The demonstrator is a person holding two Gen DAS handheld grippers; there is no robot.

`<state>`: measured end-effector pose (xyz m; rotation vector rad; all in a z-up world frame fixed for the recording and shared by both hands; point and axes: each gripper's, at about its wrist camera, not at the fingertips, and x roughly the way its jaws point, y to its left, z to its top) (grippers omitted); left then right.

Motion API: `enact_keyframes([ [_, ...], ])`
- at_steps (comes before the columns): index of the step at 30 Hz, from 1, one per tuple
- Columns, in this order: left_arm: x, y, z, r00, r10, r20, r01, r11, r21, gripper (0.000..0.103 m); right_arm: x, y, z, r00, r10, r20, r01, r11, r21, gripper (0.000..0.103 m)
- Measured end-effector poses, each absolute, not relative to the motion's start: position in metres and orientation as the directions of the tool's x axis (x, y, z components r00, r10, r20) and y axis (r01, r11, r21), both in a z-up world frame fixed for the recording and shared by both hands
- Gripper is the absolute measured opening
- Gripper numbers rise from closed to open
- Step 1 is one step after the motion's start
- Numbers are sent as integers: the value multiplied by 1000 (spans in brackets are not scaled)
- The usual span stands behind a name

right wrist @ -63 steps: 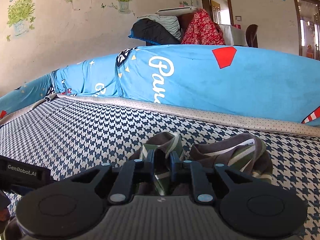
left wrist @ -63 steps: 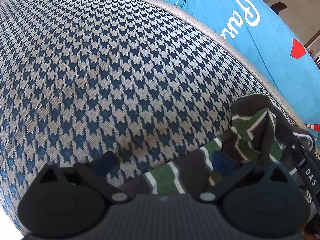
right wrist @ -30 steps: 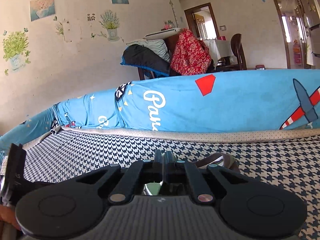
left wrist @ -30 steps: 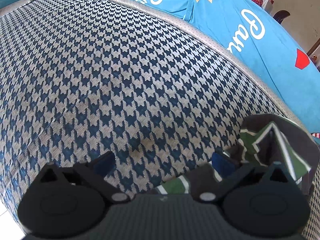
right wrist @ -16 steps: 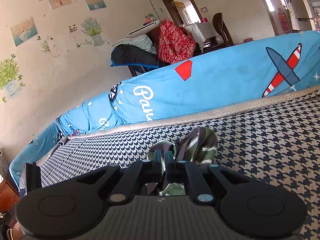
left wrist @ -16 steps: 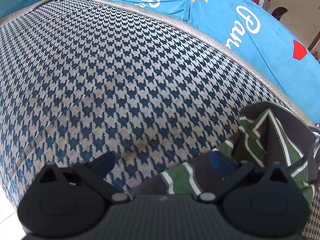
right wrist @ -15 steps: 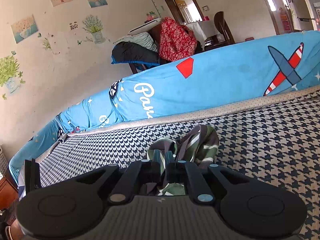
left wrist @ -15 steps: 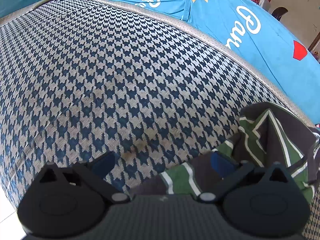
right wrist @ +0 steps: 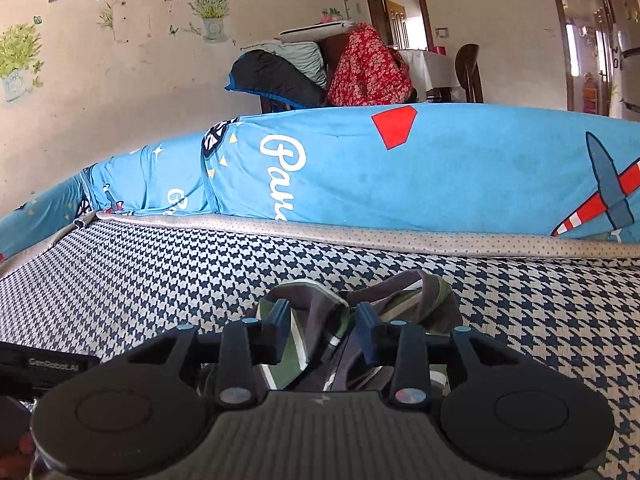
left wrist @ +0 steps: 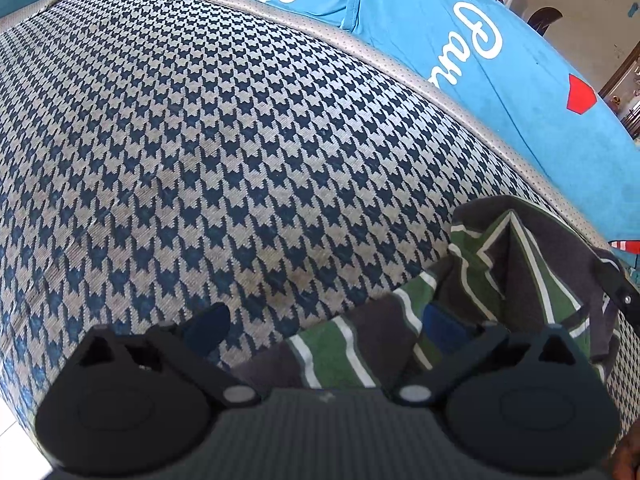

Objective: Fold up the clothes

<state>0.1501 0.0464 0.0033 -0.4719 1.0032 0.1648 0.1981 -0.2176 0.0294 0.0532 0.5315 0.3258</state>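
A crumpled striped garment (left wrist: 352, 344) in green, grey and white lies on the houndstooth sofa cushion (left wrist: 240, 140). My left gripper (left wrist: 324, 326) stands wide open just above it. Its right finger (left wrist: 440, 324) is over the cloth and its left finger is over bare cushion. In the right wrist view the same garment (right wrist: 400, 296) is bunched in front of my right gripper (right wrist: 322, 332). Its jaws are opening, and a fold of cloth sits loosely between them without the pads pressing on it.
A blue printed cover (right wrist: 440, 168) drapes the sofa back behind a beige piped edge (right wrist: 400, 240). Piled bedding and a red floral cloth (right wrist: 368, 68) sit beyond it. The left gripper's body (right wrist: 52, 362) shows at the lower left of the right wrist view.
My right gripper, shut on the garment before, has come down toward the cushion and its jaws have parted off the cloth. The left gripper has stayed open and almost still.
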Motion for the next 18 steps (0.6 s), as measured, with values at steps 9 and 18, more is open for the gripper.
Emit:
enact_keyframes([
  [9, 150, 57, 2, 526, -94, -845, -342, 886, -312, 103, 219, -208, 11, 778, 368, -509, -334, 929, 161, 35],
  [18, 153, 70, -2, 520, -62, -852, -367, 884, -288, 103, 217, -197, 9, 773, 372, -514, -312, 928, 203, 6],
])
